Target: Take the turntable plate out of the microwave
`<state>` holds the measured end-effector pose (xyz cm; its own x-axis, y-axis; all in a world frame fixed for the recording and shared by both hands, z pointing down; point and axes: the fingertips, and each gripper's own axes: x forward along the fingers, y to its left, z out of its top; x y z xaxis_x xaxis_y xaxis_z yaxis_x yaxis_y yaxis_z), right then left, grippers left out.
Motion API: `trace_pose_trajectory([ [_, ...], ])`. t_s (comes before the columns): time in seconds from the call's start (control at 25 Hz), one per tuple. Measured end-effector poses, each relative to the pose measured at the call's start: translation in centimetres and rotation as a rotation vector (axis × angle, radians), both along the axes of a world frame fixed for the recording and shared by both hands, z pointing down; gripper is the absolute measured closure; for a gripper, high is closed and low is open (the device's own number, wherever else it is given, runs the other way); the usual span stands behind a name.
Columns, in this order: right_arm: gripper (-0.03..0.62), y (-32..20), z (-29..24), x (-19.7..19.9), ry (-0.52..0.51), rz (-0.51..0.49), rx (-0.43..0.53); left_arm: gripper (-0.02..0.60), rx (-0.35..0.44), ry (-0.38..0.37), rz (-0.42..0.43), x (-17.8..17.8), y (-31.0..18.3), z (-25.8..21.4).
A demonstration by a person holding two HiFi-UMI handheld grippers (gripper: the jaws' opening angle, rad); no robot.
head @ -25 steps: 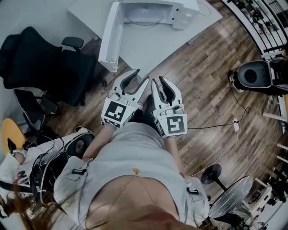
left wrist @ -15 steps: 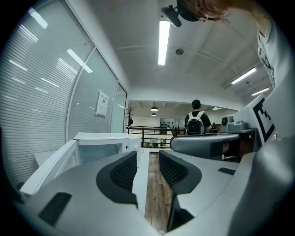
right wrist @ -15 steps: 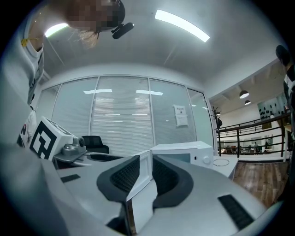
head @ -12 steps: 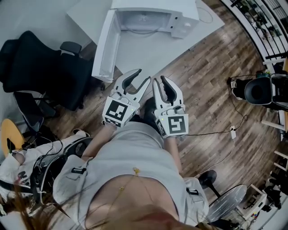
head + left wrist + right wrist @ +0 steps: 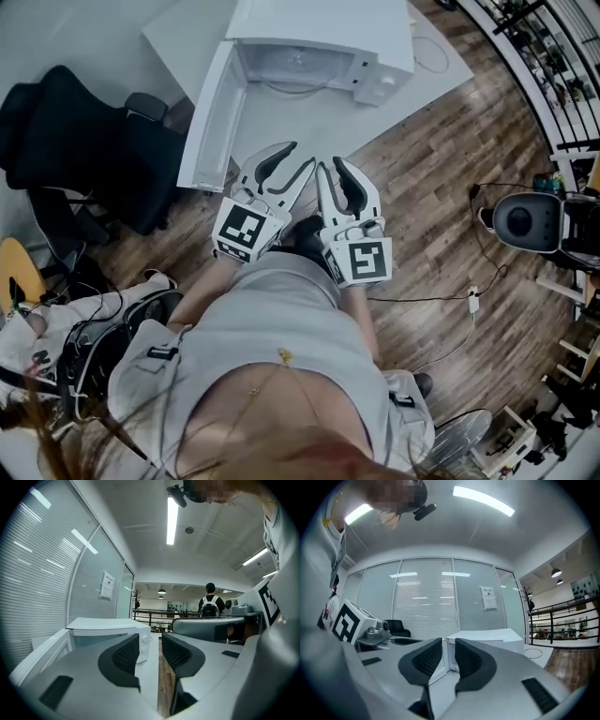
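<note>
A white microwave [image 5: 323, 28] stands on a white table [image 5: 281, 112] with its door [image 5: 204, 122] swung open to the left. Its cavity [image 5: 295, 64] shows pale; I cannot make out the turntable plate in it. Both grippers are held side by side in front of the person, short of the table edge. The left gripper [image 5: 292, 157] is open with nothing between its jaws, and so is the right gripper [image 5: 328, 167]. The left gripper view has the microwave [image 5: 112, 630] ahead to the left. In the right gripper view the microwave [image 5: 487, 637] lies straight ahead.
A black office chair [image 5: 84, 141] stands left of the table. A black round device [image 5: 530, 220] and a cable [image 5: 441, 298] lie on the wood floor at right. A railing [image 5: 544, 66] runs at top right. A person with a backpack [image 5: 210, 605] stands far off.
Both grippers have moved forward together toward the table, and the microwave sits nearer and lower in the head view. The jaws stand as before.
</note>
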<state>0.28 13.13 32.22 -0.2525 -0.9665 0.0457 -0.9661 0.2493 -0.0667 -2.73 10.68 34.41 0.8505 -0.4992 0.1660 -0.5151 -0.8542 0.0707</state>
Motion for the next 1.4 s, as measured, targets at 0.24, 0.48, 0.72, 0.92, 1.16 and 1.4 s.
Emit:
trace_pose_trajectory([
  [0.24,0.500,-2.6,-0.4,2.2,0.008,-0.070,0.010,0.426,0.007,-0.002,-0.066,2.2,-2.3,-0.2],
  [0.48,0.500,-4.9,-0.9,4.5,0.018,-0.138,0.021,0.426,0.010,0.003,-0.147,4.1,-4.6,-0.6],
  [0.72,0.500,-6.2,-0.1,6.8,0.026,-0.185,0.011,0.426,0.016,0.006,-0.213,6.0,-6.0,-0.2],
  [0.92,0.500,-8.4,0.2,6.8,0.023,-0.199,0.004,0.426,0.005,0.009,-0.242,5.6,-8.1,0.2],
  [1.16,0.500,-10.1,0.1,5.9,0.021,-0.194,0.002,0.426,0.011,0.005,-0.236,4.7,-9.9,-0.1],
  [1.4,0.500,-12.0,-0.1,5.1,0.023,-0.170,-0.011,0.426,0.009,0.010,-0.205,4.2,-11.8,-0.7],
])
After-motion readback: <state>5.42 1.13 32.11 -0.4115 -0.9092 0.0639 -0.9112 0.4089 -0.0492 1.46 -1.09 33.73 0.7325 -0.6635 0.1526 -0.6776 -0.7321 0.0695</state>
